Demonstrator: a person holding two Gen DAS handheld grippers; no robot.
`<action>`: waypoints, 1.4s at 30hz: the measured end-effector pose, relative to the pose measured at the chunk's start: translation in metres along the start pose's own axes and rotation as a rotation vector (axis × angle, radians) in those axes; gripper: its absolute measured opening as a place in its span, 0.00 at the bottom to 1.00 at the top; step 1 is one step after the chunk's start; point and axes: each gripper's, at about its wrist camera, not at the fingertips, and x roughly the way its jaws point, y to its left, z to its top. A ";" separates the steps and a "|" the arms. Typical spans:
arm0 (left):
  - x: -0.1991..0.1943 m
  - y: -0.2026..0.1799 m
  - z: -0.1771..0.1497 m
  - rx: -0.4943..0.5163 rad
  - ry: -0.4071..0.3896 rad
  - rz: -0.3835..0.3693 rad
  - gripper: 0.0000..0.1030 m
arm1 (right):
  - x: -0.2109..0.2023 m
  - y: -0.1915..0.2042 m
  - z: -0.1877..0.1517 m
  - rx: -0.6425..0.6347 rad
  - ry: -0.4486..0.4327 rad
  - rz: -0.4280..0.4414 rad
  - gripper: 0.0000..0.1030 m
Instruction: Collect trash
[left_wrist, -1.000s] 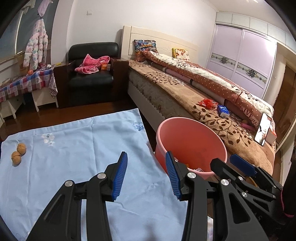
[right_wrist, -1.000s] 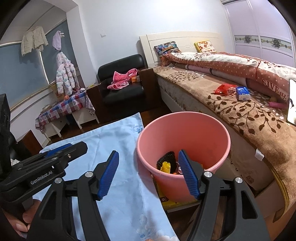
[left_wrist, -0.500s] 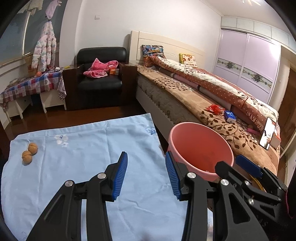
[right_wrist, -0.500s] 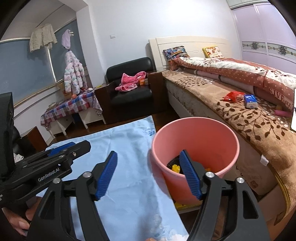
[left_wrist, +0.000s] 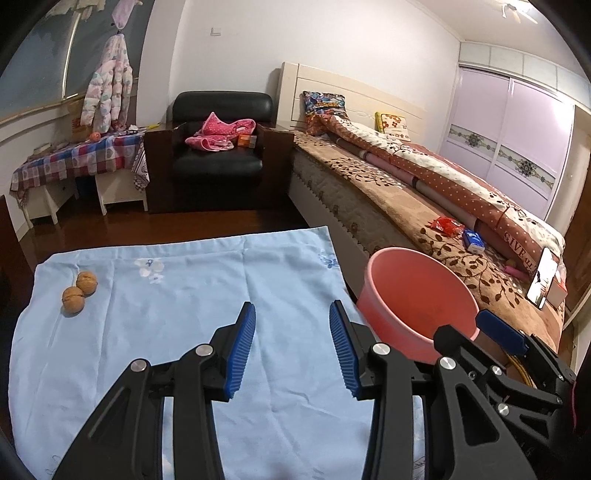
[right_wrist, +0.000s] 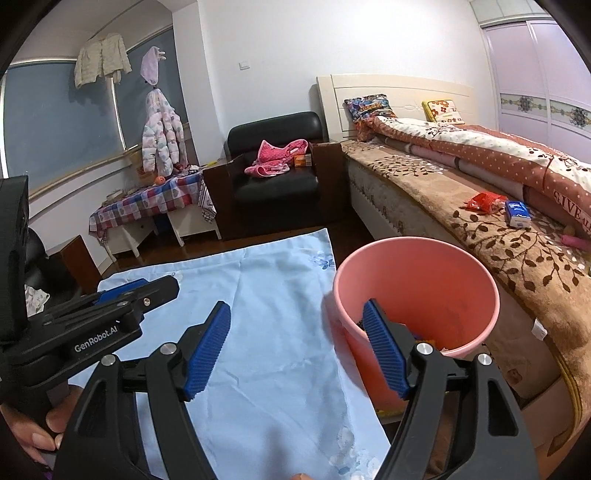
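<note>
Pink bin (right_wrist: 417, 280) could be knocked over by the spread, empty right gripper (right_wrist: 295, 343) if swung toward the 2 walnuts (left_wrist: 79, 288).

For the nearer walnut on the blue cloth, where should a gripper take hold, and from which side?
Grip the nearer walnut across its round middle, coming down from above. It touches the other walnut on its far right, so the pads probably fit best on the two sides clear of it.

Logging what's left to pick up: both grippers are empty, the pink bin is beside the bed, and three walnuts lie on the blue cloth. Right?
Not quite: the left wrist view shows two walnuts on the blue cloth, not three. The rest holds.
</note>
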 end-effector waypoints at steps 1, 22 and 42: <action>0.000 0.002 0.000 -0.003 0.001 0.001 0.40 | 0.000 0.001 0.000 0.000 0.000 0.000 0.72; 0.000 0.026 -0.006 -0.039 0.008 0.013 0.40 | 0.009 0.008 0.001 0.001 0.008 0.000 0.72; 0.001 0.032 -0.009 -0.047 0.012 0.013 0.40 | 0.014 0.014 -0.003 -0.002 0.021 0.003 0.72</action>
